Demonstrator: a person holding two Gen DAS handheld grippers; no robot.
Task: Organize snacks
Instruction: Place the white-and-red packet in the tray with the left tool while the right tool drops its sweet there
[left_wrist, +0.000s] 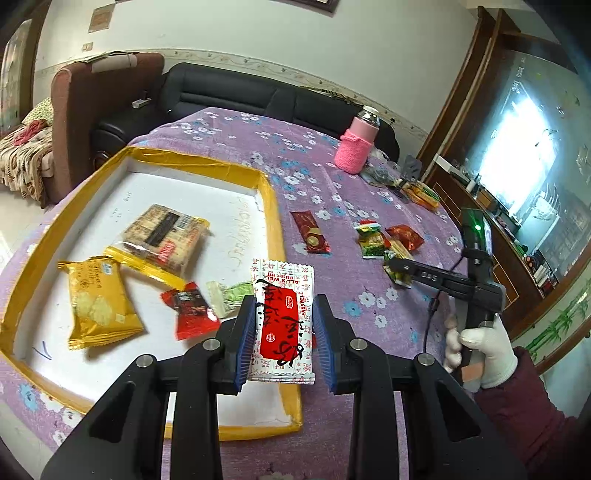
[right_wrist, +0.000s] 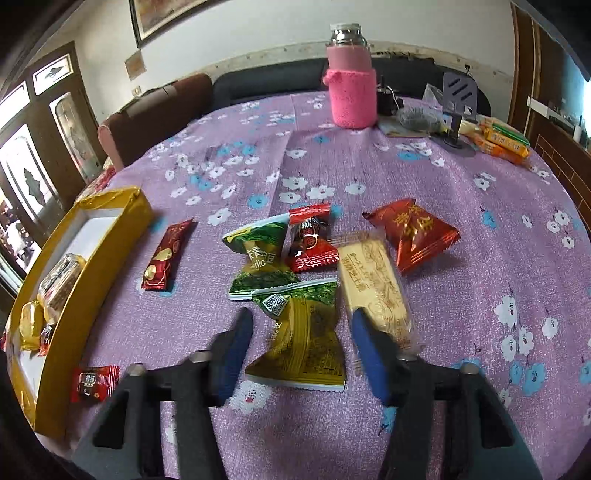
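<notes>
**Spotter:** Your left gripper (left_wrist: 284, 306) is clenched on the white-and-red packet (left_wrist: 282, 280). Both blue pads press its long edges, and it stands upright between them.

**Checker:** Where does that put it against the tray?

**Spotter:** In your left wrist view it sits in front of the right rim of the yellow-rimmed tray (left_wrist: 273, 206), toward the near end. I cannot tell how high above the tray you are holding it. Four snacks lie in the tray: a gold packet (left_wrist: 98, 299) at the left, a clear cracker packet (left_wrist: 162, 236) farther back, a small red packet (left_wrist: 192, 310), and a pale green sweet (left_wrist: 231, 299) just beside it.

**Checker:** And the right side?

**Spotter:** Your right gripper (right_wrist: 301, 317) is released. Its fingers are blurred, but they stand on either side of the yellow-green packet (right_wrist: 303, 350), which lies flat on the purple flowered cloth (right_wrist: 443, 184). A sliver of cloth shows at each pad. Your gloved right hand (left_wrist: 480, 350) is on the handle.

**Checker:** What else is still loose?

**Spotter:** A beige biscuit packet (right_wrist: 373, 280) touches the right pad's far side. Beyond it lie a green triangular packet (right_wrist: 258, 247), a red sweet (right_wrist: 310, 240) and a red foil packet (right_wrist: 413, 232). A long dark-red packet (right_wrist: 166, 258) lies to the left, near the tray. A pink-sleeved flask (right_wrist: 352, 96) stands at the far side.
</notes>
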